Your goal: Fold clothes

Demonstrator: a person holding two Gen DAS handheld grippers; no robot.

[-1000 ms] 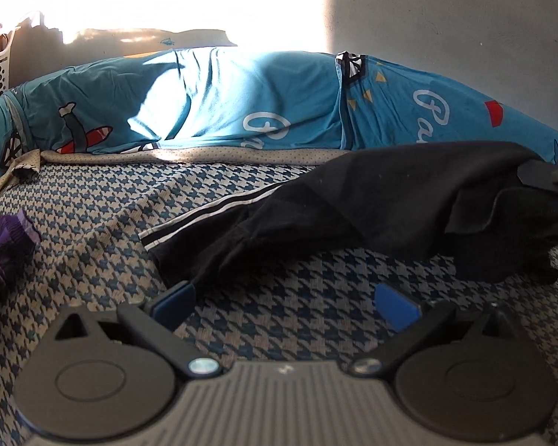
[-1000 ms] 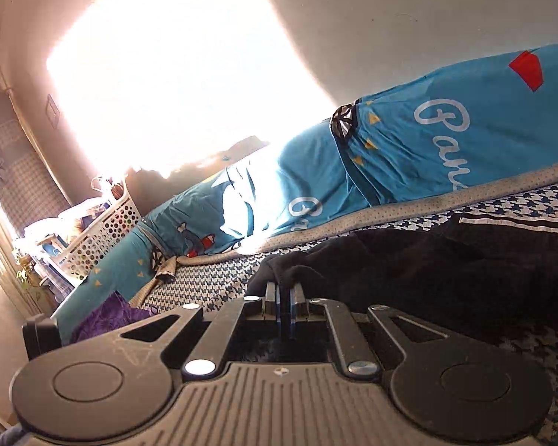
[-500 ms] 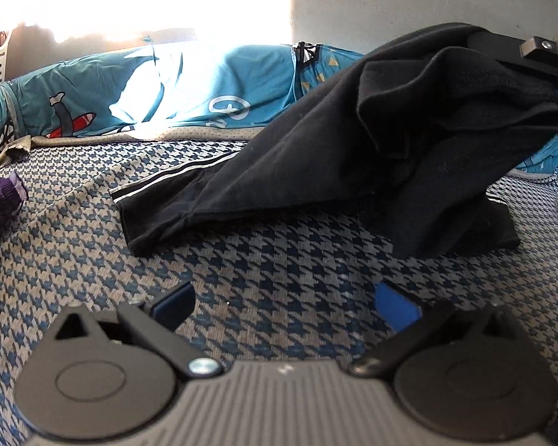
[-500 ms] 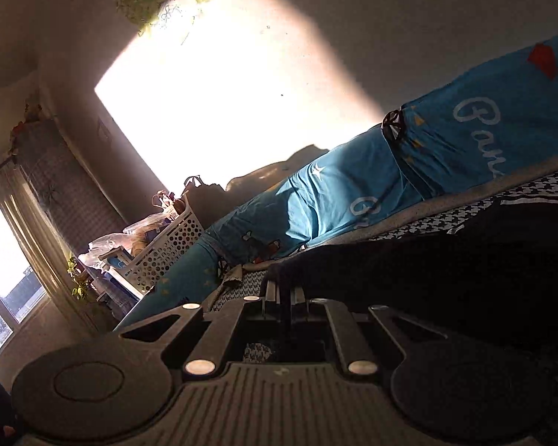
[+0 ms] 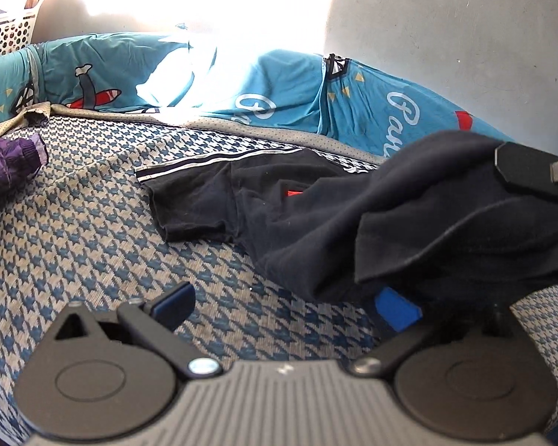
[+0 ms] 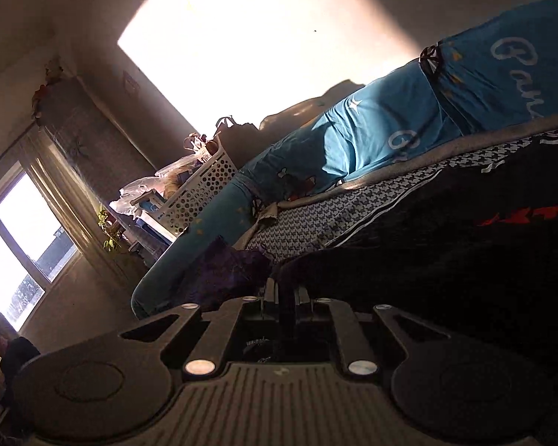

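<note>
Blown-out sun glare, dim shadows, fisheye warping

Open houndstooth mattress point(image 5: 93, 230) lies bare ahead and to the left of the left gripper point(image 5: 284, 303), whose jaws stand apart. To its right, the black garment point(image 5: 353, 230) blocks the way: one end lies flat on the mattress, the other hangs raised from the right gripper point(image 6: 284, 290), draping over the left gripper's right blue pad point(image 5: 396, 308). The far edge is closed by teal bedding point(image 5: 279, 89) against the wall. A purple garment point(image 5: 7, 163) bounds the left side; a white basket point(image 6: 201, 193) stands beyond the bedding.
</note>
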